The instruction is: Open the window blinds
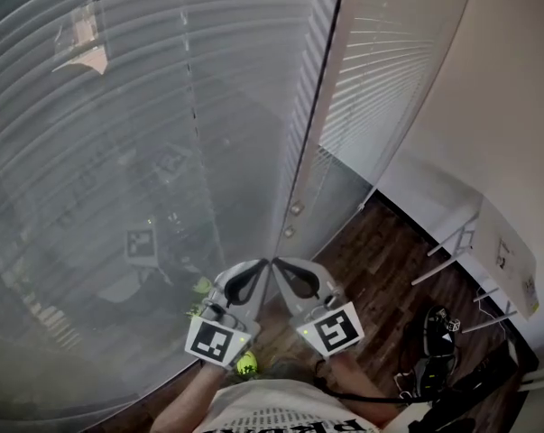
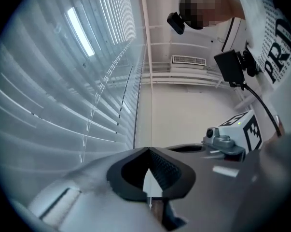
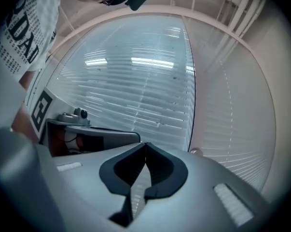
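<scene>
This looks like the approach: left tool (image 2: 148, 150) and right tool (image 3: 145, 145), both pressed together on nothing visible, point at the closed blinds (image 1: 118, 152), so next one must spread for a cord knob (image 1: 296, 208) just beyond.

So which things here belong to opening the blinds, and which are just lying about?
For the job:
blinds
two small knobs hanging at the corner frame
left gripper
right gripper

Lying about:
white table
black things on the floor
</scene>
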Motion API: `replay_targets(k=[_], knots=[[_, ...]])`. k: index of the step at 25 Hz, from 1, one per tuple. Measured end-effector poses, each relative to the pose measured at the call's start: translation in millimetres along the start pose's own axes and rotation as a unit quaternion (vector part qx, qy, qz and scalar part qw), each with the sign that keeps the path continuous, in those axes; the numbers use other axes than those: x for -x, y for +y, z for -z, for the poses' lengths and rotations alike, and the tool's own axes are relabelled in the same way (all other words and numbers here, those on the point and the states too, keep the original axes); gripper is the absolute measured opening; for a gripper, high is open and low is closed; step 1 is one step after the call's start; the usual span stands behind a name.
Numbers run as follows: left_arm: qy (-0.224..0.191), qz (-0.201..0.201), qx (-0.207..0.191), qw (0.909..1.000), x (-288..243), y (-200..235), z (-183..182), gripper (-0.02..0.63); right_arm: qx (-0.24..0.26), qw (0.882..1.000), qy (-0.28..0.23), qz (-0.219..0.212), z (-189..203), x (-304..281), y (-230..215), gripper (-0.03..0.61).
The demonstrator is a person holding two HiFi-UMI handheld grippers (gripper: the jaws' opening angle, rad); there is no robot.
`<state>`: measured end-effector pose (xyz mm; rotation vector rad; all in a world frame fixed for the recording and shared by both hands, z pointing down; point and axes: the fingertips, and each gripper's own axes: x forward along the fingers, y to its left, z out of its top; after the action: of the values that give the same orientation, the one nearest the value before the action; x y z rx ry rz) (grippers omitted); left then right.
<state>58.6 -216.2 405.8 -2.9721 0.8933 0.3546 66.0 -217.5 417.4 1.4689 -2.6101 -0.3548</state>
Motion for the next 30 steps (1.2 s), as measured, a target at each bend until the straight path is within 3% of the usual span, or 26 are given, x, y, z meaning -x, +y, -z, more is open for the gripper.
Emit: replay_targets(k=[6, 17, 23, 28, 30], knots=[[0.004, -0.021, -0.013, 0.9997, -16, 5, 4, -0.009, 0.005, 1.000, -0.002, -0.003, 3, -9, -19, 0.009], [-0.001, -0.077, -0.019, 0.9969, -56, 15, 10, -0.009, 0.073, 0.997, 0.032, -0.006, 9, -17, -70, 0.012], [0.000, -0.088, -0.025, 0.9958, -71, 20, 16, -0.009, 0.115, 0.992, 0.059, 0.008, 24, -25, -90, 0.072], [-0.004, -0.100, -0.023, 0.9947, -71, 20, 17, -0.009, 0.170, 0.982, 0.084, 0.008, 40, -28, -95, 0.079], [-0.002, -0.106, -0.021, 0.9942, -71, 21, 18, -0.009, 0.195, 0.976, 0.096, 0.007, 44, -29, -97, 0.128]])
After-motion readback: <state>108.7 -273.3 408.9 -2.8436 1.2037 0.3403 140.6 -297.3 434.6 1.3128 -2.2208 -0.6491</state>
